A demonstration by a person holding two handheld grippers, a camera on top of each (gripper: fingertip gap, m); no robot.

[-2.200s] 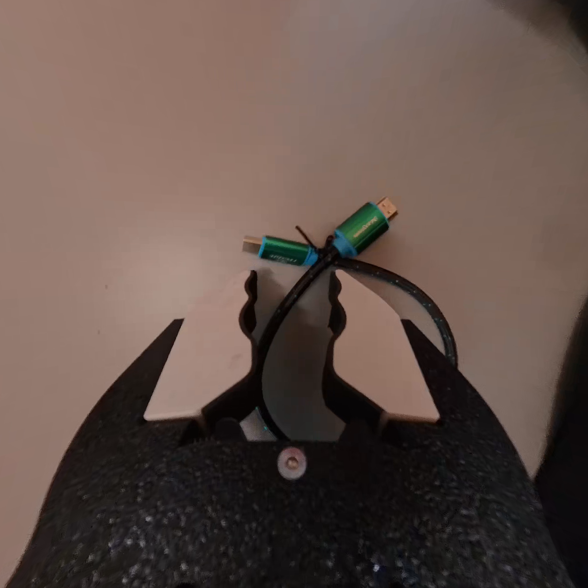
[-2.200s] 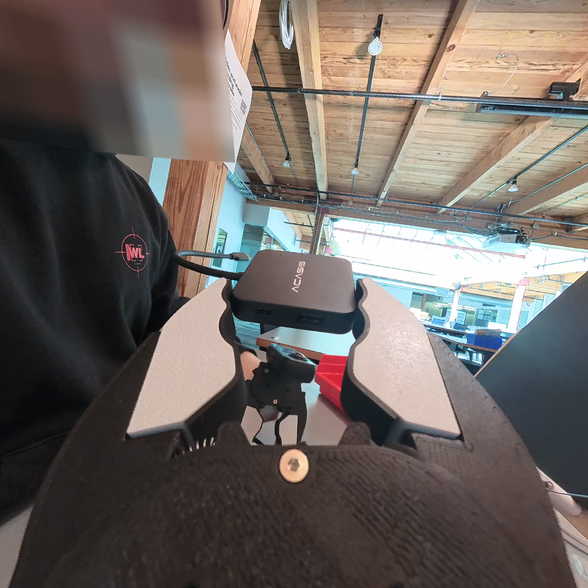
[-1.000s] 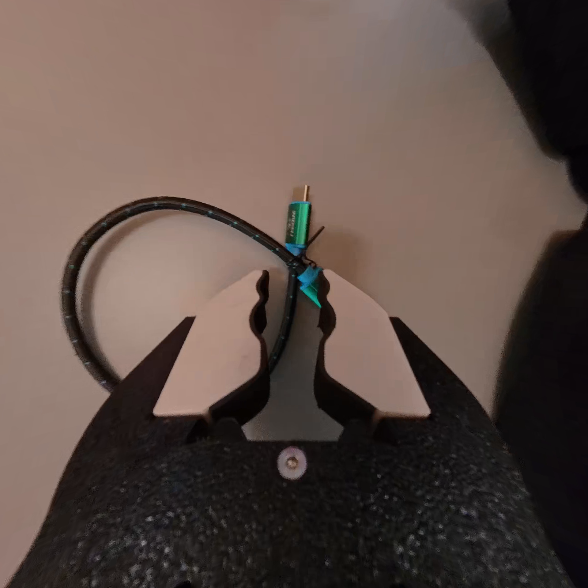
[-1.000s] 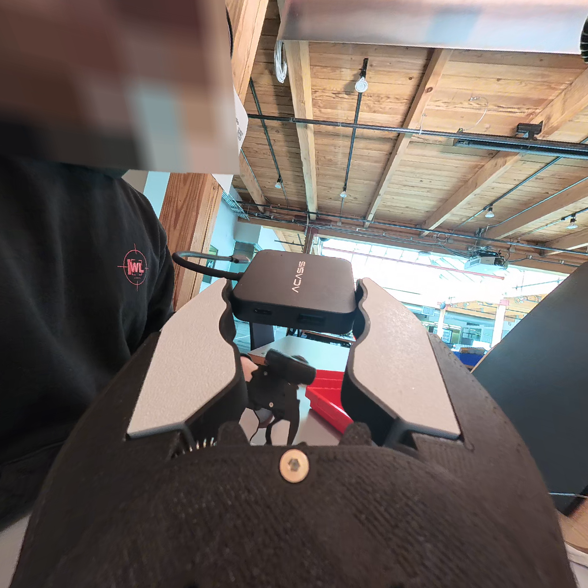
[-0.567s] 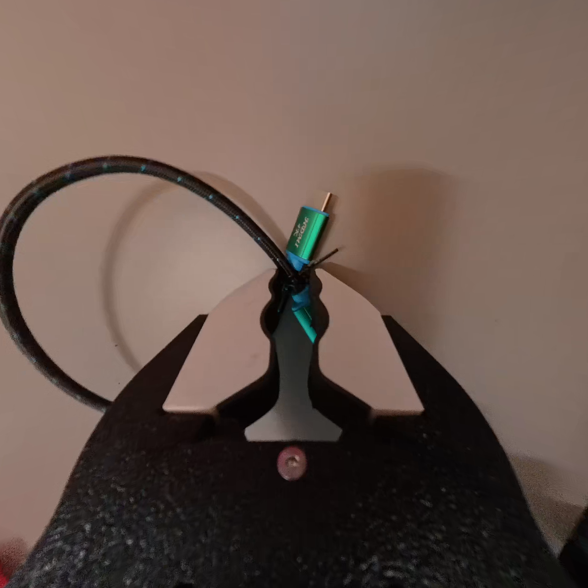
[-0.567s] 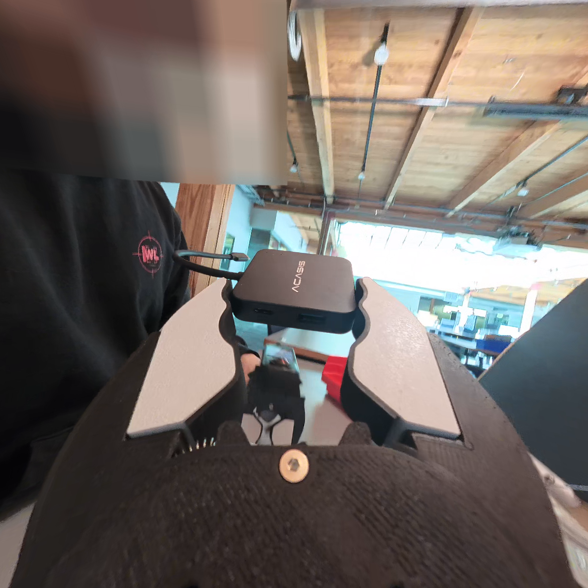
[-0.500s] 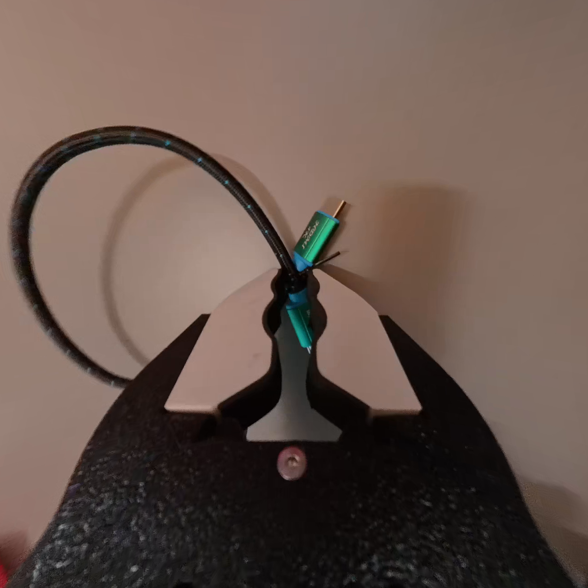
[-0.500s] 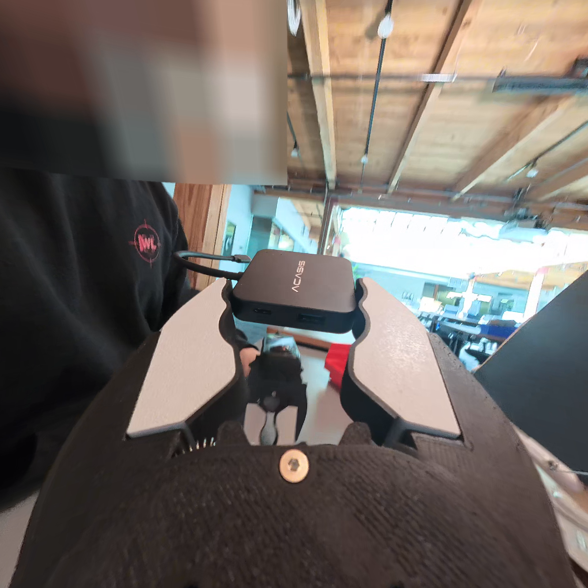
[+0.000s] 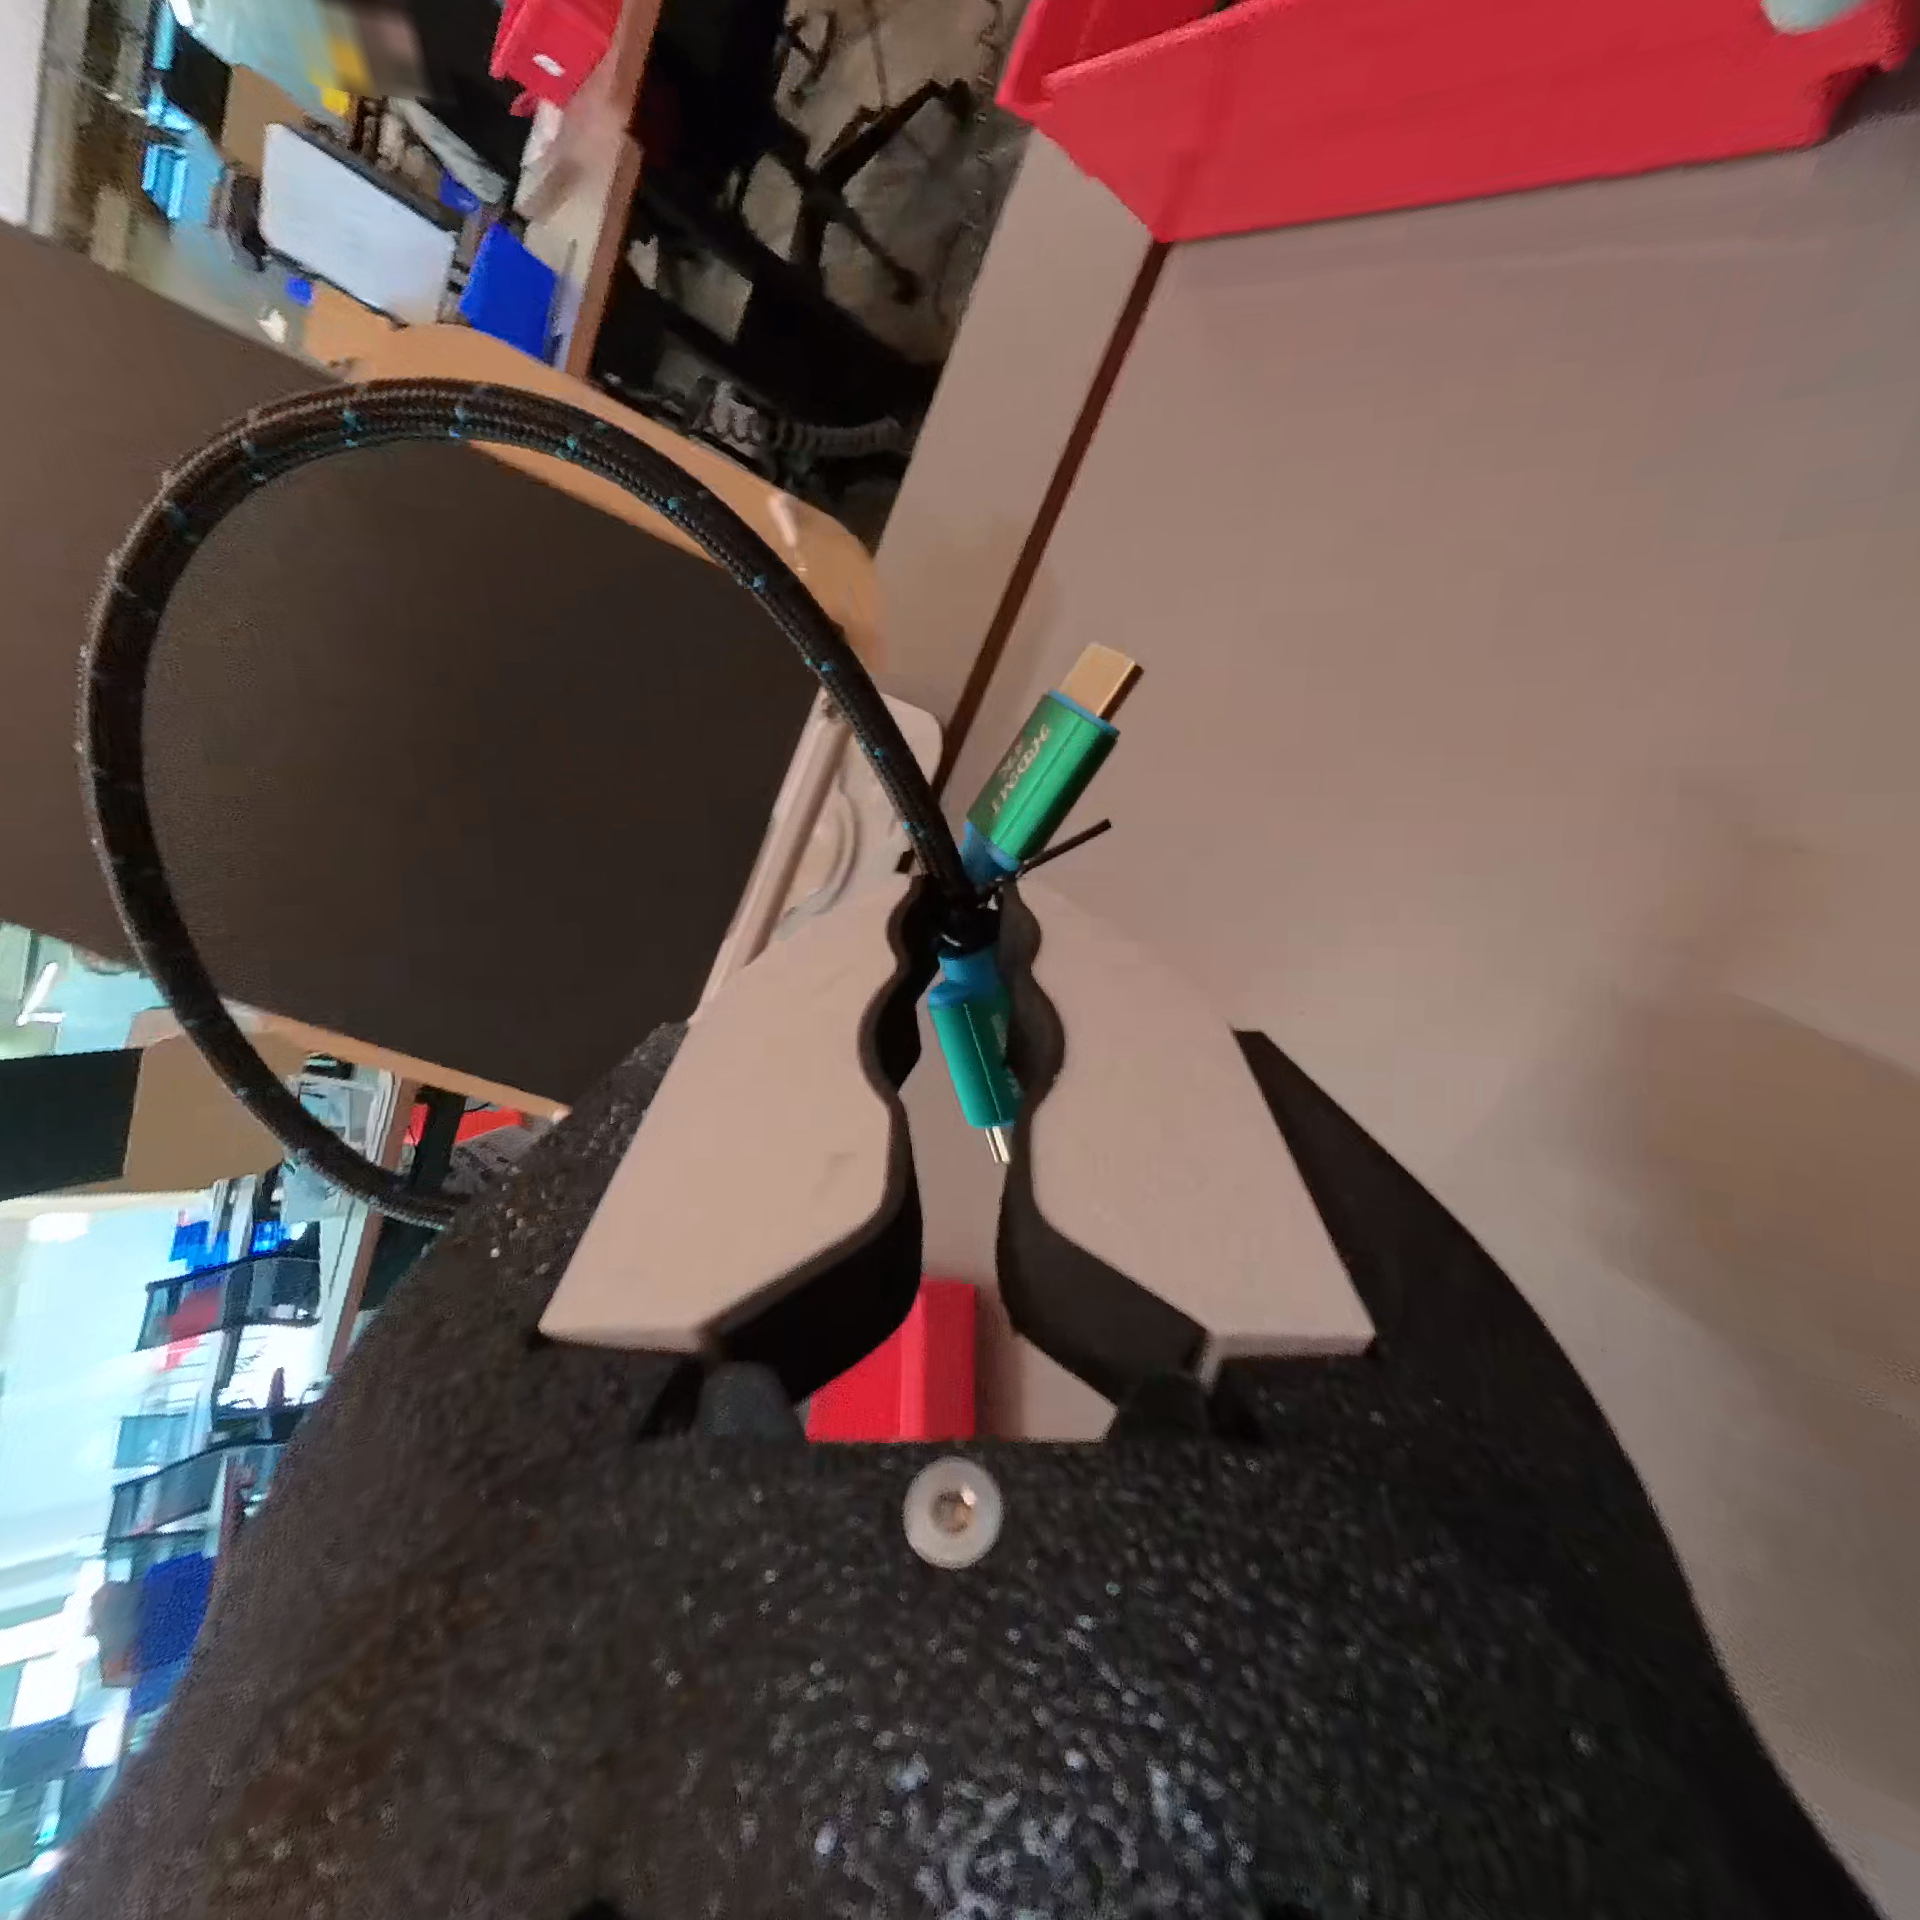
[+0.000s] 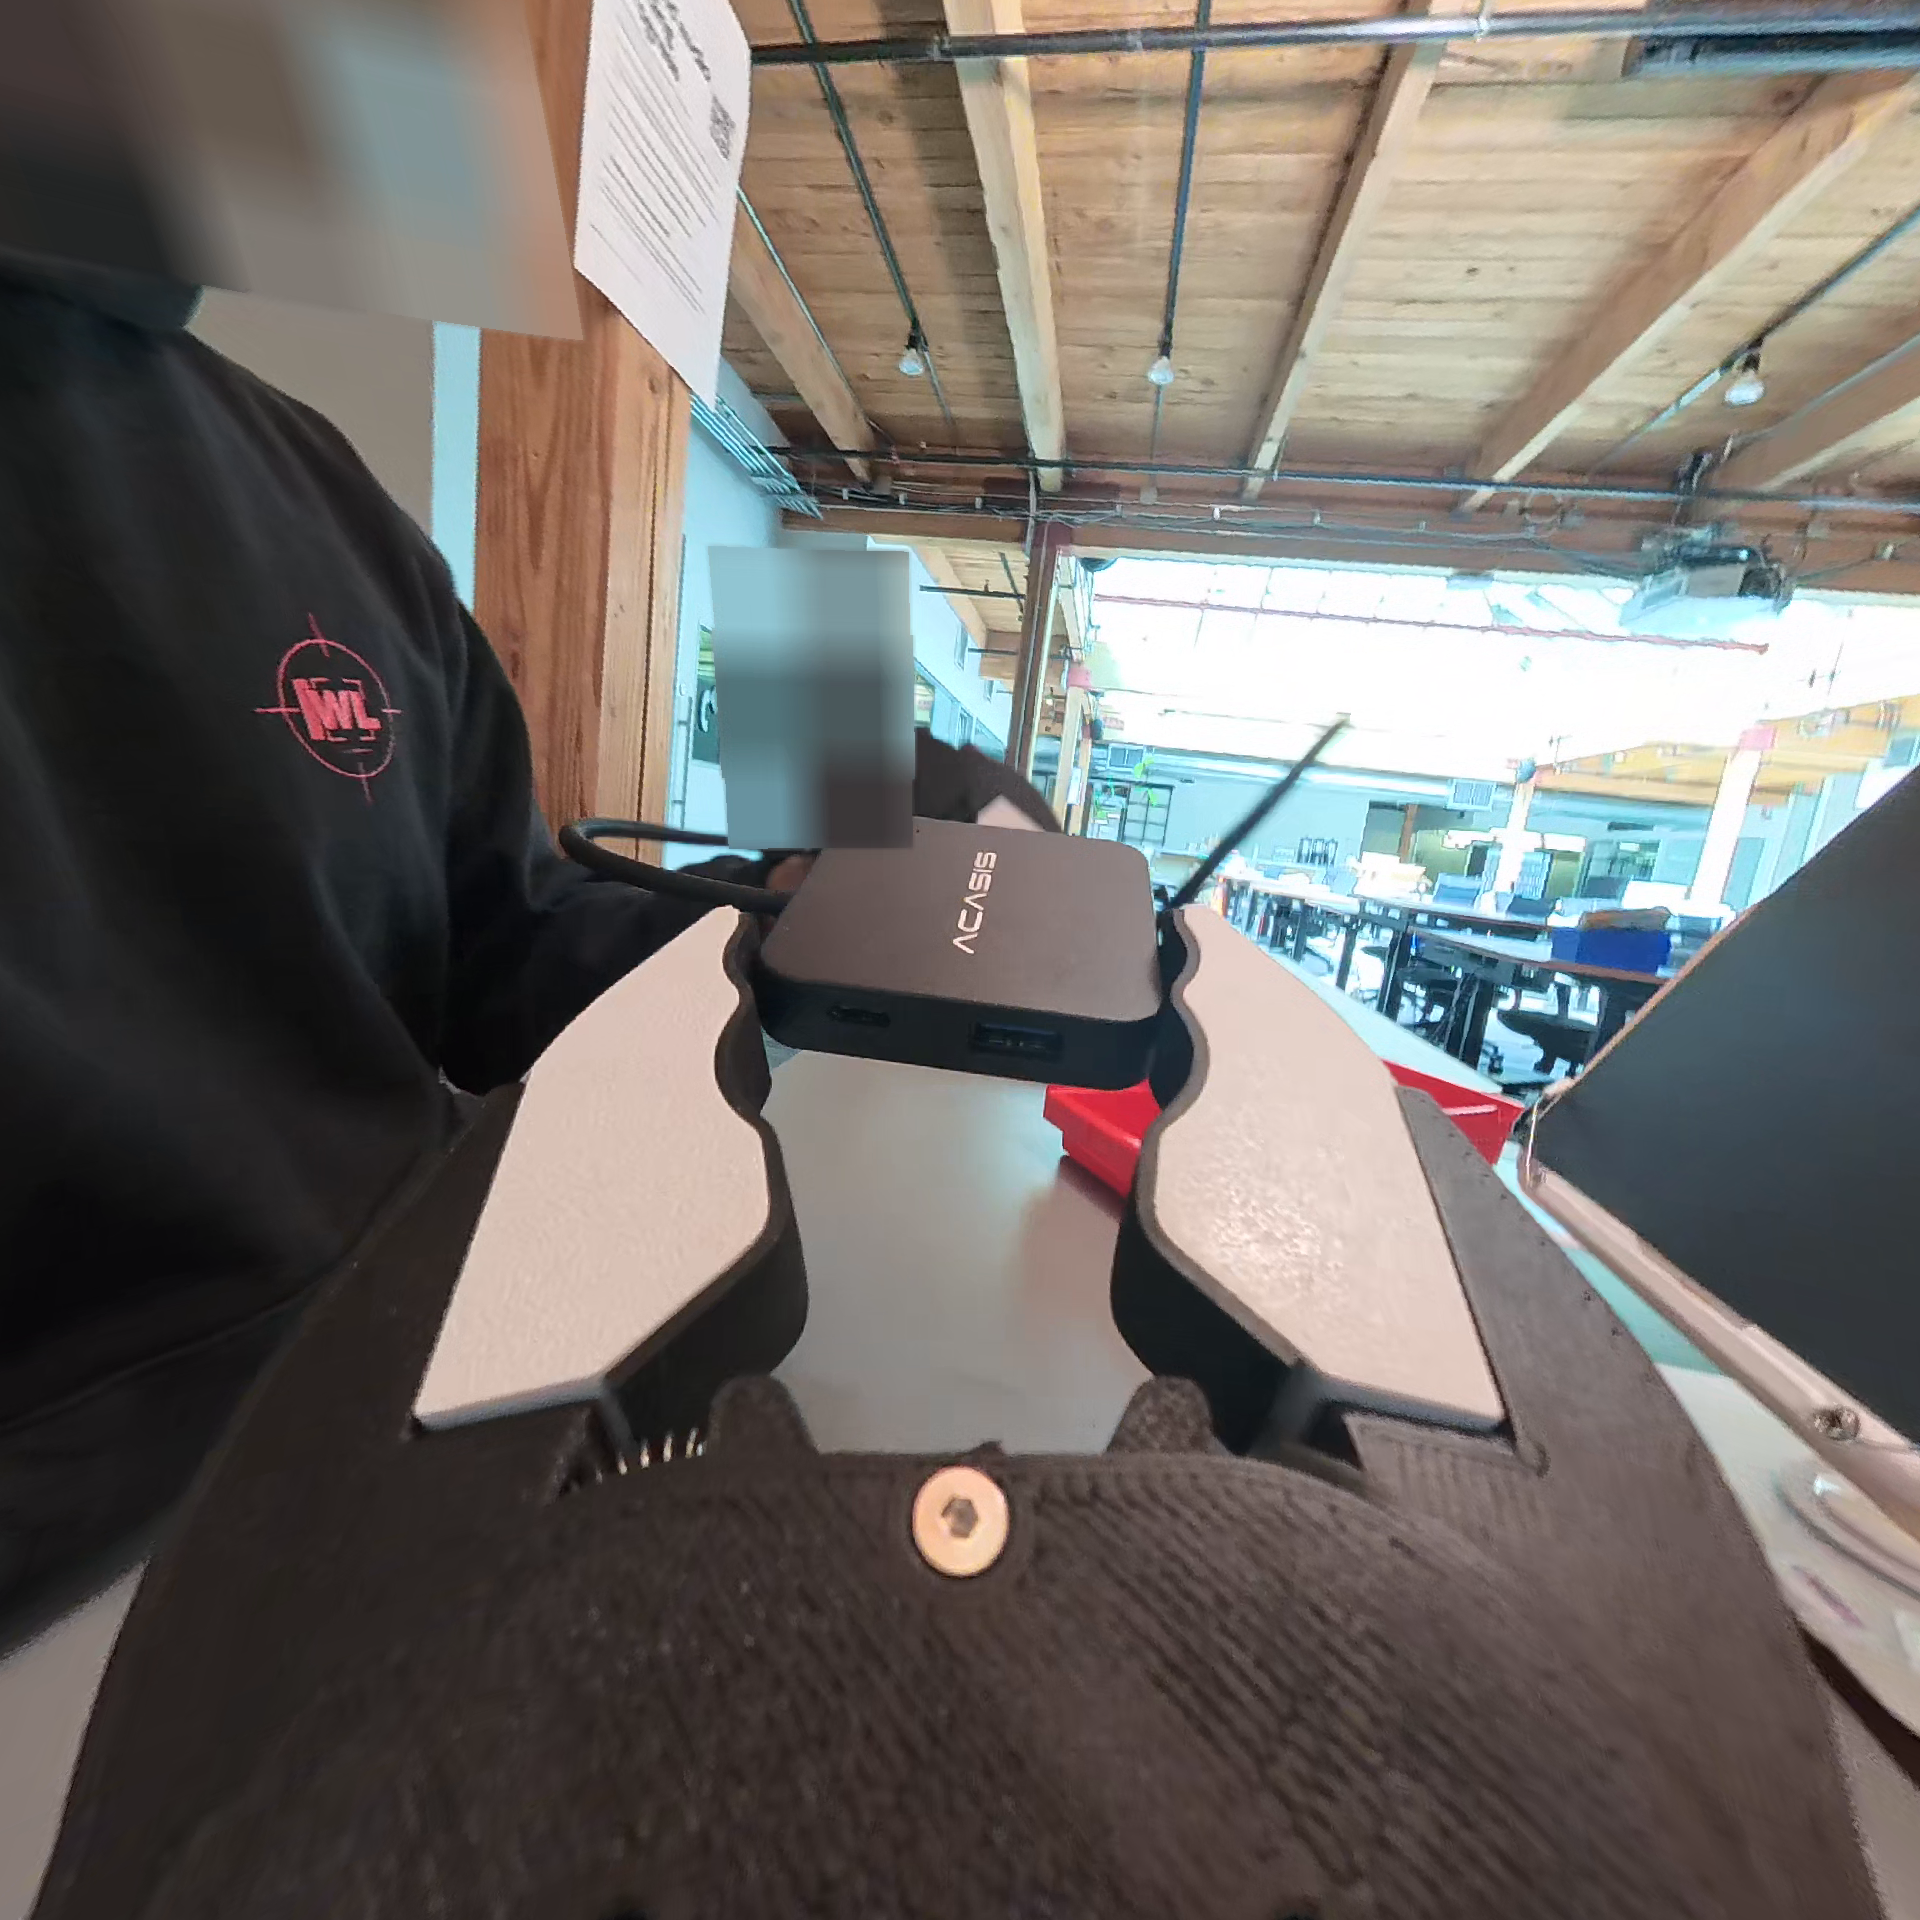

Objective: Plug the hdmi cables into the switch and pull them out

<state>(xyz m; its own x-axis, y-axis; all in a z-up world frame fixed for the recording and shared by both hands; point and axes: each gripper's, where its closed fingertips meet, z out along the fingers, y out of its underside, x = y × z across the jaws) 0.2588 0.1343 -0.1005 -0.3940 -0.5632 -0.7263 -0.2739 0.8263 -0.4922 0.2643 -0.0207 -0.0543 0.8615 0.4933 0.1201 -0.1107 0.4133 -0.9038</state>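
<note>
HDMI cable (image 9: 135,831), black braid flecked with blue, was pinched at its tied crossing between the tips of the left gripper (image 9: 961,920), whose jaws were closed on it. One green plug (image 9: 1044,774) with a gold tip stuck out beyond the fingertips, angled up and to the right; the second green plug (image 9: 977,1060) hung back into the gap between the fingers, tip pointing toward the gripper body. The braid swept out from the tips in a wide loop to the left and came back down beside the left finger. A thin black tie end (image 9: 1070,840) poked out just past the tips.

Beyond the jaws lay a pale table (image 9: 1507,623), with a red bin (image 9: 1455,114) at its far end.

The switch (image 10: 961,956), a flat black box with rounded corners, was clamped across its width by the right gripper (image 10: 961,971), jaws closed against its two sides. Two ports showed on the edge facing the camera. Its own thin black lead (image 10: 644,862) ran off to the left of the jaws, toward a person in a black sweatshirt (image 10: 208,831).
</note>
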